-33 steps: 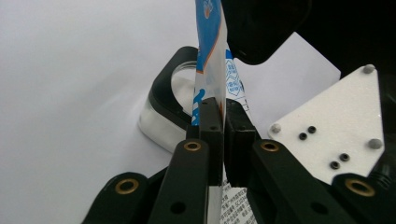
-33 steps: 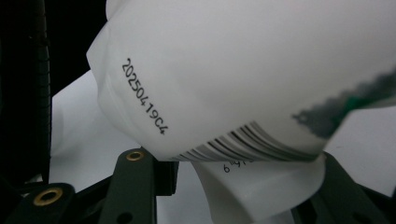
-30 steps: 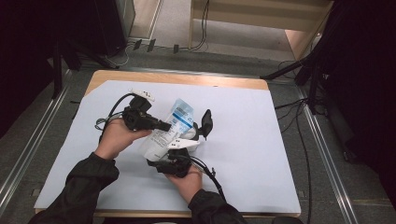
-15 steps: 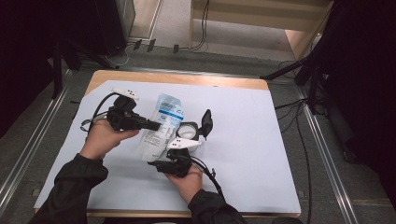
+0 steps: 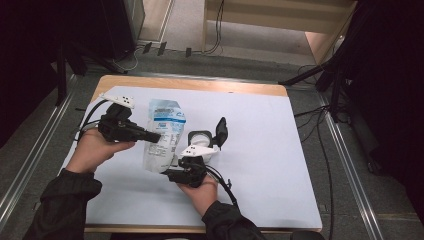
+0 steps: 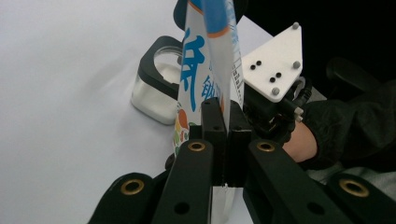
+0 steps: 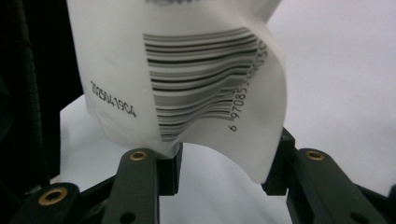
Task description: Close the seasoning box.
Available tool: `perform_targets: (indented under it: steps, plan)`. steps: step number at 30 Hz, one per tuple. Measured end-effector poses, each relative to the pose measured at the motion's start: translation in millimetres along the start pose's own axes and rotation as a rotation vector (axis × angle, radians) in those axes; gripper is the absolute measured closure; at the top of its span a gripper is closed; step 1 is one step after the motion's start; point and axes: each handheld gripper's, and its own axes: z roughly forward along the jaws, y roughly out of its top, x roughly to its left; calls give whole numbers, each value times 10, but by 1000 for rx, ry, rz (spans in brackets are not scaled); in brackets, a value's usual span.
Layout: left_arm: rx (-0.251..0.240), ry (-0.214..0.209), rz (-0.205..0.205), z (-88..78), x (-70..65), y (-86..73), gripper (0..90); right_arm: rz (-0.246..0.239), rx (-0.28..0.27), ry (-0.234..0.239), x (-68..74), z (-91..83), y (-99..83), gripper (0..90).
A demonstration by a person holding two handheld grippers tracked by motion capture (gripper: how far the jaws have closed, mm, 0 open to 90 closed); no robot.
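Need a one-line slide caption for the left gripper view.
Left hand-held gripper clamps a printed pouch edge-on above an open jar of white powder.

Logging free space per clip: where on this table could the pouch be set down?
The white mat lies bare right of the open-lidded jar, out to its right edge. Another bare strip runs behind the pouch toward the wooden edge. It is crowded mid-left, where left tongs, right tongs, pouch and jar meet.

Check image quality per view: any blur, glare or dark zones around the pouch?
High view: white mat bright and even, surroundings nearly black, pouch print soft. Left gripper view: left gripper sharp, pouch top blurred, mat near blown out, jar slightly soft. Right gripper view: barcode on the pouch readable but curved, top edge blurred, left side dark.
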Motion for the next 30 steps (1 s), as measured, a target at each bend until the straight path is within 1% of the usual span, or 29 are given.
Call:
perform_targets:
  steps: [1, 3, 4, 6, 7, 8, 9, 11, 13, 15, 16, 17, 19, 21, 23, 24, 25, 26, 27, 28, 29, 30]
  plan:
    - [-7, -1, -7, -12, 1, 4, 900, -1, 5, -1, 2, 4, 2, 588]
    - [-24, -11, -4, -47, -14, 12, 900, 6, 28, -2, -8, 9, 14, 582]
    - [-32, -1, 2, -69, -21, 19, 900, 9, 42, -3, -14, 1, 20, 582]
    - [-48, 9, 4, -113, -36, 29, 900, 20, 46, -4, -24, -30, 37, 583]
    - [-52, 10, 10, -138, -34, 33, 900, 8, 54, 1, -23, -50, 50, 583]
    - [-63, 18, 8, -158, -37, 33, 900, -4, 65, -4, -14, -63, 60, 583]
    - [-71, 16, 4, -179, -34, 32, 900, -10, 68, -6, -7, -76, 66, 583]
    - [-75, 28, 9, -211, -19, 25, 900, -4, 72, 4, -5, -102, 79, 577]
    - [-76, 46, 3, -230, -7, 18, 900, 5, 81, 20, -4, -137, 91, 570]
    - [-83, 65, 0, -245, 12, 14, 900, -1, 85, 26, 1, -194, 99, 566]
    - [-84, 67, 0, -251, 19, 13, 900, -1, 88, 35, 0, -224, 106, 563]
    - [-85, 76, -5, -260, 32, 10, 900, -6, 88, 41, -3, -247, 112, 560]
    - [-85, 108, -3, -266, 59, 4, 900, -19, 84, 48, 1, -330, 138, 555]
    - [-80, 124, -12, -259, 104, -11, 900, -48, 80, 42, 2, -416, 155, 553]
    - [-76, 124, -21, -252, 139, -23, 900, -85, 73, 37, 3, -511, 153, 556]
    - [-76, 124, -26, -242, 155, -29, 900, -108, 82, 34, -6, -550, 150, 557]
    - [-75, 131, -25, -235, 171, -31, 900, -117, 90, 26, -15, -586, 144, 560]
    - [-74, 136, -31, -229, 180, -34, 900, -118, 93, 21, -34, -618, 139, 561]
    - [-81, 138, -29, -224, 198, -34, 900, -106, 94, 20, -58, -648, 137, 563]
    - [-85, 137, -36, -222, 205, -36, 900, -95, 93, 19, -83, -675, 141, 564]
    - [-94, 140, -38, -221, 221, -37, 900, -75, 86, 20, -99, -701, 145, 564]
    - [-98, 147, -37, -226, 239, -38, 900, -67, 79, 26, -116, -721, 153, 564]
